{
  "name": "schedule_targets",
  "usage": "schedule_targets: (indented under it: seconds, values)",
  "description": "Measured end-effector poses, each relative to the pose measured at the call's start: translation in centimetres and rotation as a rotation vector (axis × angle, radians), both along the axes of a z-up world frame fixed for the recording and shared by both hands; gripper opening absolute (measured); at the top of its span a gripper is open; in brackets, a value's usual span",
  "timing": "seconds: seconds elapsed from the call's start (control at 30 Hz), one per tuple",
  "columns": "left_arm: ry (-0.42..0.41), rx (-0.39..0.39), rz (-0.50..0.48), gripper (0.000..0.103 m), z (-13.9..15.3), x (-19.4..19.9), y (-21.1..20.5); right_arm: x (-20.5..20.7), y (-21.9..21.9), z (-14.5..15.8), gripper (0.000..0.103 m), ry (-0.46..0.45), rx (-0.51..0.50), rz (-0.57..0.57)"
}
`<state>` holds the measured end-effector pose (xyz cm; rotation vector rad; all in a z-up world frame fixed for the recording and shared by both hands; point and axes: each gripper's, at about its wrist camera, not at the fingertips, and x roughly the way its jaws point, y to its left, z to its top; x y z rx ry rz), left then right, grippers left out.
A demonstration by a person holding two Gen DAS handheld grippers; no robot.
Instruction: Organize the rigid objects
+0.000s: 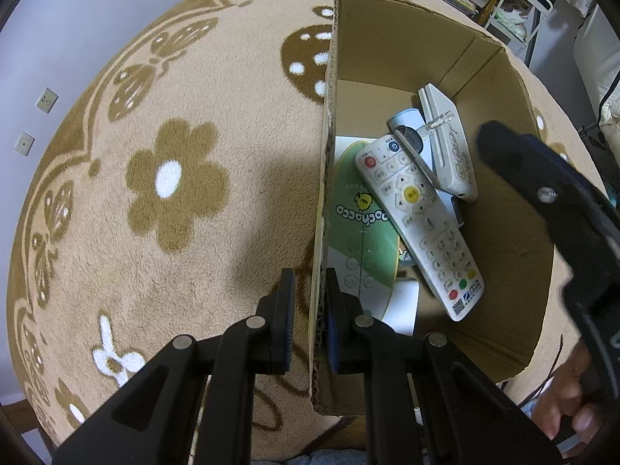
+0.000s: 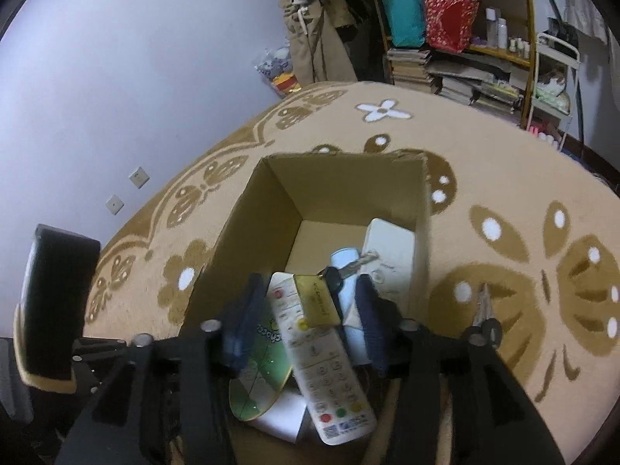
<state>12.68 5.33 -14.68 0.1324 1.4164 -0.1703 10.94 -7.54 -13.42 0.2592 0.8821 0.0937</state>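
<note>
- Left gripper (image 1: 310, 321) nearest the lens, pointing straight down, fingers pinched on the near wall of the cardboard box (image 1: 391, 50), one pad outside over the rug (image 1: 162, 178), one inside.
- Beyond the inner pad, on the box floor: green round card (image 1: 360, 228) printed with a yellow chick, over white paper.
- Further right of that pad: long white remote (image 1: 418, 224) lying slantwise, red button end away from the fingers.
- Past the remote's far end: second white remote (image 1: 449, 143) leaning at the box corner, dark-headed key (image 1: 410, 143) lying across both.
- Right gripper (image 2: 306, 317) angled downward into the box mouth, jaws parted, pads apart from everything between them.
- Between its fingers: small yellow-labelled clear packet (image 2: 316, 302), resting atop the long white remote, free of both pads; no earlier view to say how it got there.
- Left of that packet, under the left finger: green card's edge.
- Right of the right finger, outside the box on the rug: pliers (image 2: 484, 310) with dark handles, well apart from the pads.
- Person's hand (image 1: 573, 395) visible low at the right of the left view, wrapped on the right gripper's handle.
</note>
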Motion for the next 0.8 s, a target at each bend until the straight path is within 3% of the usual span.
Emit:
schedule_targets:
  seconds: [0.1, 0.2, 0.3, 0.43, 0.8]
  values:
    - [0.000, 0.002, -0.001, 0.014, 0.0, 0.0, 0.0, -0.9, -0.3, 0.8, 0.057, -0.020, -0.094, -0.010]
    - [0.000, 0.001, -0.001, 0.014, 0.0, 0.0, 0.0, -1.5, -1.4, 1.2, 0.075, -0.036, -0.114, -0.057]
    - [-0.001, 0.003, -0.002, 0.014, 0.0, 0.0, 0.0, -1.8, -2.7, 1.4, 0.081, -0.040, -0.103, -0.097]
    - [0.000, 0.002, -0.001, 0.014, 0.0, 0.0, 0.0, -2.0, -4.3, 1.2, 0.098, -0.036, -0.130, -0.161]
    - [0.002, -0.002, 0.001, 0.014, -0.1, -0.1, 0.1, -2.9, -8.3, -1.5, 0.099, 0.032, -0.103, -0.290]
